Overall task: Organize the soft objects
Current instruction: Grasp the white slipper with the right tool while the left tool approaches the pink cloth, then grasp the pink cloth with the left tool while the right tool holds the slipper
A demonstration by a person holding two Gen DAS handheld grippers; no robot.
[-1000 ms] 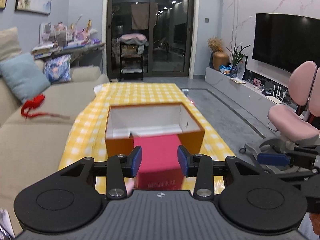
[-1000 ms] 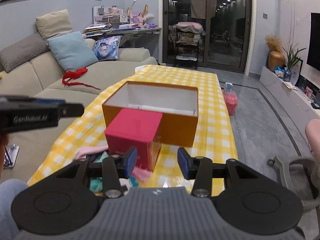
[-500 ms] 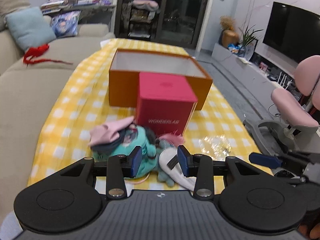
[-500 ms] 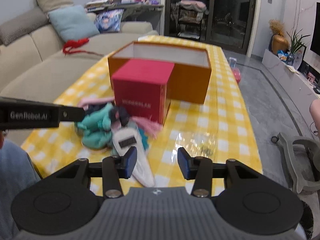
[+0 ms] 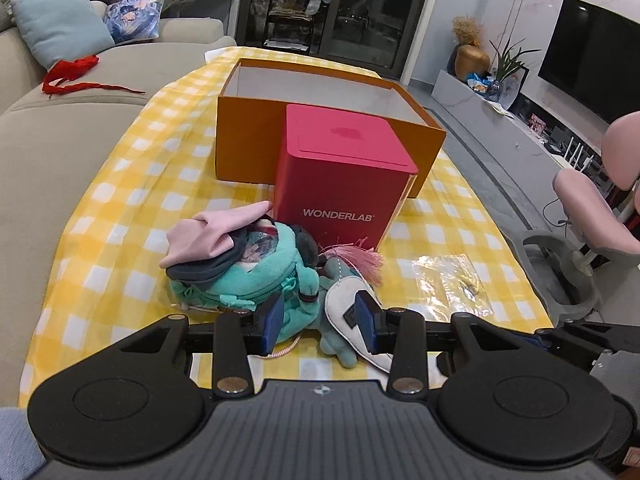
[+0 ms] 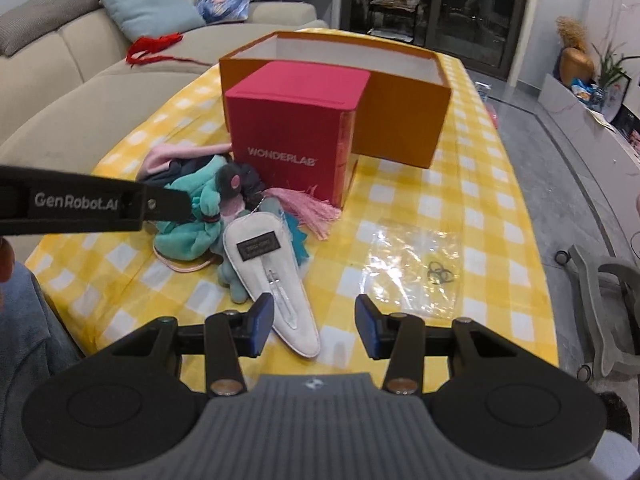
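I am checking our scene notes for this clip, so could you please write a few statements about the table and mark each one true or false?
1. The orange box is open on top. True.
2. The pink box stands behind the orange one. False: it stands in front.
3. The right gripper grips the white pouch. False: its jaws are open and hold nothing.
4. The teal plush lies on the checked tablecloth. True.

Open tool (image 5: 320, 322), plush pile (image 5: 256, 268), red box (image 5: 344, 168)
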